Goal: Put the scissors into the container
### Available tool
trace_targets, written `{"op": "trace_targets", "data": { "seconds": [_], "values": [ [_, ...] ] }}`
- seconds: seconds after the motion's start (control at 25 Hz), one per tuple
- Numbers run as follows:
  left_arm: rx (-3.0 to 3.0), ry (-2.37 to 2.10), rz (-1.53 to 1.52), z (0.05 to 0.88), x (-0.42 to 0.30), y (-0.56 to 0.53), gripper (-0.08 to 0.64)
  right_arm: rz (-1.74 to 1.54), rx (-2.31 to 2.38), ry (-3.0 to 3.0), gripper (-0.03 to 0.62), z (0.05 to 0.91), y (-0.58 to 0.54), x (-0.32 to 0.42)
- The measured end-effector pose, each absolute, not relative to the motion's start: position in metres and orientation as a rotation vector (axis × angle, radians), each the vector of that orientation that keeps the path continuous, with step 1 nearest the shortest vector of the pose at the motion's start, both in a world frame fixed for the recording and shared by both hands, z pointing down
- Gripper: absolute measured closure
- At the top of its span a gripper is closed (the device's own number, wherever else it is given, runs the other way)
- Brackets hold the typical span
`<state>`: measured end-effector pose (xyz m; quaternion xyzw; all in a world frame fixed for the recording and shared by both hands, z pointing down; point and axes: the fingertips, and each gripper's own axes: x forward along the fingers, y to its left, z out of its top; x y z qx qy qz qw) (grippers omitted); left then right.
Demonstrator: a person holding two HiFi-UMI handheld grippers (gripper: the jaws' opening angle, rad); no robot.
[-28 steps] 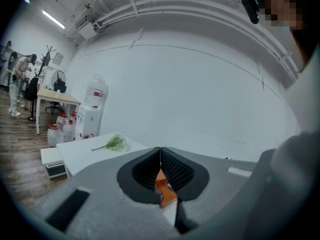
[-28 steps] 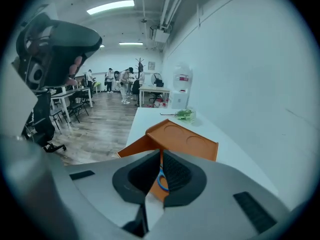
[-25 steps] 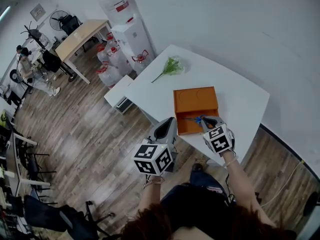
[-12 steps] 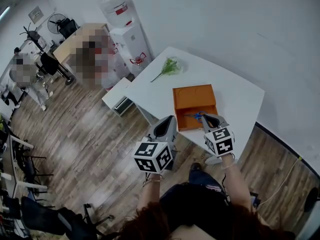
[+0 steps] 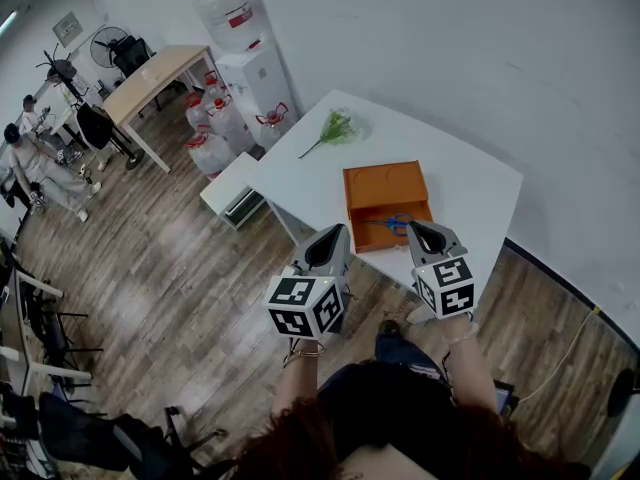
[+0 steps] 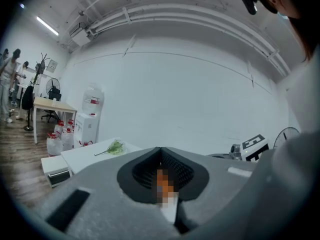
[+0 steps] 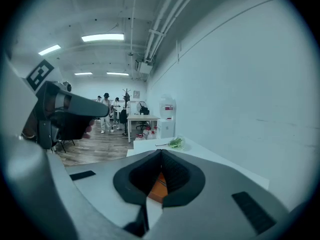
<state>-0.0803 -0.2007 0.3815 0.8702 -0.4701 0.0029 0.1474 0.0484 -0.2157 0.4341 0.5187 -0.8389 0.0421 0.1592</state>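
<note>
Head view: you are looking steeply down on a white tabletop (image 5: 470,183) in the middle of the frame, with wood floor (image 5: 180,268) to its left and below it.
Container: the orange container (image 5: 385,190) sits on the tabletop, centre right of the frame, with its open side up.
Scissors: the scissors (image 5: 393,223) lie inside the container along its lower edge in the frame, blue handles to the right and blades pointing left.
Right hand-held gripper: your right hand-held gripper (image 5: 425,234) is at the container's lower right corner, just right of the scissors in the frame. Its jaws are pressed together and carry nothing. In the right gripper view the tips meet, and the orange of the container shows through the hollow below them. You cannot tell from these views whether it touches the container.
Left hand-held gripper: your left hand-held gripper (image 5: 330,246) is in the lower centre of the frame at the tabletop's lower left edge, left of the container and apart from it. In the left gripper view its jaws are closed tip to tip, with nothing gripped.
Marker cubes: one marker cube (image 5: 305,306) rides on your left hand-held gripper, and a second sits on the right one, both in the lower half of the frame.
Green sprig: a green sprig (image 5: 340,126) lies on the tabletop's far corner, upper centre of the frame, well apart from the container.
Upper left of the frame: a white water dispenser (image 5: 262,73) stands beside the tabletop. A wooden desk (image 5: 160,73) and people (image 5: 35,153) are farther left.
</note>
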Motion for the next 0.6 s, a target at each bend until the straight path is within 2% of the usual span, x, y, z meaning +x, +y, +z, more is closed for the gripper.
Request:
{"op": "trace_targets", "data": {
  "seconds": [0.6],
  "values": [
    [2.526, -1.341, 0.034, 0.38, -0.077, -0.185, 0.545, 0.056, 1.529, -2.428, 0.594, 0.398, -0.183, 0.048]
  ]
}}
